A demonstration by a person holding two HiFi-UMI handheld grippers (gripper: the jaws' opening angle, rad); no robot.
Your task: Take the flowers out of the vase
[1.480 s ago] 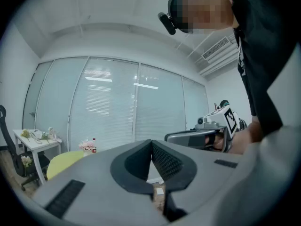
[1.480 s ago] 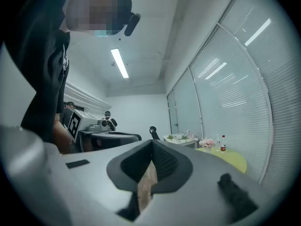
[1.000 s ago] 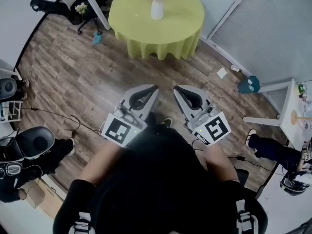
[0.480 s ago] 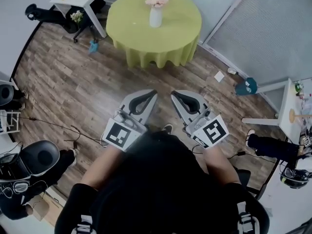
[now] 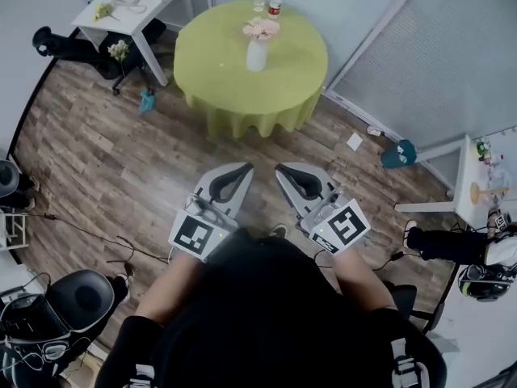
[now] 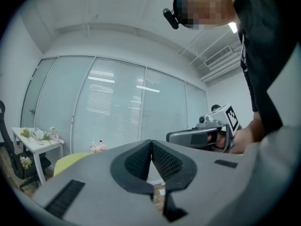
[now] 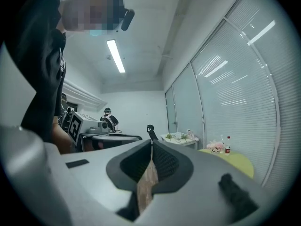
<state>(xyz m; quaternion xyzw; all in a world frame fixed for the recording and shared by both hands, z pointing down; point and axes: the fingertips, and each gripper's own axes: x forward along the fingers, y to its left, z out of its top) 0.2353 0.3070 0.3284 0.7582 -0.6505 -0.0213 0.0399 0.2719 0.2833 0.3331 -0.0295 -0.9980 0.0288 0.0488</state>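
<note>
You've walked nearer the table [image 5: 212, 71]; the vase [image 5: 257, 55] stands well ahead of your left tongs [image 5: 245, 167] and right tongs [image 5: 279, 169], both closed, empty.

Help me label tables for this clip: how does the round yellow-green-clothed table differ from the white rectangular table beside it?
The round table in a yellow-green cloth is draped, its legs hidden; the white rectangular table is bare, legs showing. The round table carries an upright white vase of pink flowers and two bottles; the white table holds loose flower sprigs lying flat. Both stand on the wood-plank floor.
</note>
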